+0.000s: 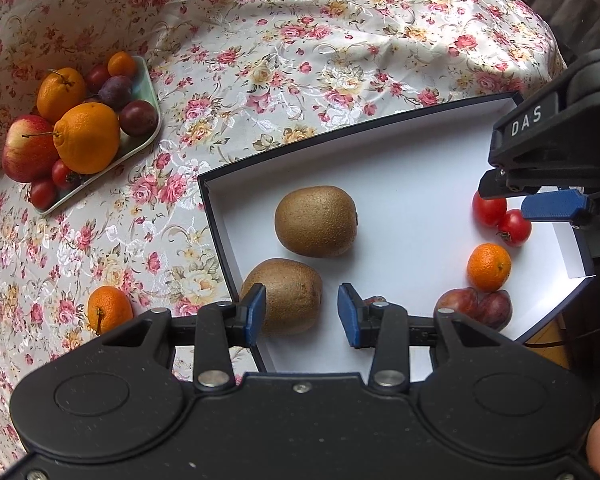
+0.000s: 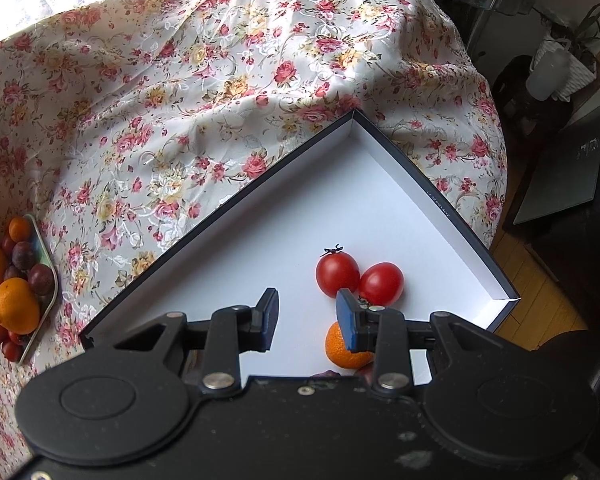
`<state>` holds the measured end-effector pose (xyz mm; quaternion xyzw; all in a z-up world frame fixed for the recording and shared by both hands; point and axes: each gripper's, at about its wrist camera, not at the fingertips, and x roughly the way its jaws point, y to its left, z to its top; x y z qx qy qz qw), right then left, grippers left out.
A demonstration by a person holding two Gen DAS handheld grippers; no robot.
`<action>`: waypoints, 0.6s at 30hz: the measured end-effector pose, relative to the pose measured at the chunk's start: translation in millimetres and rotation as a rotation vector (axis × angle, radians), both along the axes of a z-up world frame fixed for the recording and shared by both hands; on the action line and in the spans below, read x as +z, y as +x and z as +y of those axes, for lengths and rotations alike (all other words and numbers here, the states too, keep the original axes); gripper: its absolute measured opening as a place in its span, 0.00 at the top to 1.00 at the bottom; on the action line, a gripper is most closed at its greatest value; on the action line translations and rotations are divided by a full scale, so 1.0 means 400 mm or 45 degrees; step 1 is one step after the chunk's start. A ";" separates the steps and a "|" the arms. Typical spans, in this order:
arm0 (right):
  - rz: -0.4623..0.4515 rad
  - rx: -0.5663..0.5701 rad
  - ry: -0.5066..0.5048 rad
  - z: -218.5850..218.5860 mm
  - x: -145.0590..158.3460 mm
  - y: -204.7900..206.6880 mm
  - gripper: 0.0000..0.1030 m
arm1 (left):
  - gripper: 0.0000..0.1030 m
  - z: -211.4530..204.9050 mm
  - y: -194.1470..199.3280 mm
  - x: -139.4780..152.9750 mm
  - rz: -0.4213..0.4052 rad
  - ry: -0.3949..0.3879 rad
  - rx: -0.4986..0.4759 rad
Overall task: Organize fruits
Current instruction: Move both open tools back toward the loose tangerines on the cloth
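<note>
Nearest, left gripper hanging over the near edge of the white box, jaws parted wider than the kiwi seen between them, pads clear of it, nothing held. In the box beyond: second kiwi just behind the first, dark red plums at the near right, small mandarin just past them, two cherry tomatoes touching each other farther right. Right gripper poised above those tomatoes and the mandarin, jaws apart and empty. Outside the box, on the floral tablecloth, lone mandarin near the left corner. Farther left, pale green tray piled with an apple, two large oranges, plums, small tomatoes and a small mandarin.
</note>
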<state>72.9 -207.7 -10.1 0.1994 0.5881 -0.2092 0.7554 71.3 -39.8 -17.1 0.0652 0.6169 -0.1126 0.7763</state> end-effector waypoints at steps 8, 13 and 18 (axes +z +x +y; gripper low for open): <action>0.026 0.063 -0.025 0.057 0.002 0.019 0.66 | 0.52 0.063 0.011 0.003 -0.008 0.017 0.063; 0.043 0.138 -0.088 0.112 0.010 0.036 0.66 | 0.52 0.107 0.018 0.005 -0.011 0.021 0.103; 0.055 0.197 -0.059 0.155 0.016 0.055 0.66 | 0.52 0.155 0.021 0.009 -0.025 0.039 0.141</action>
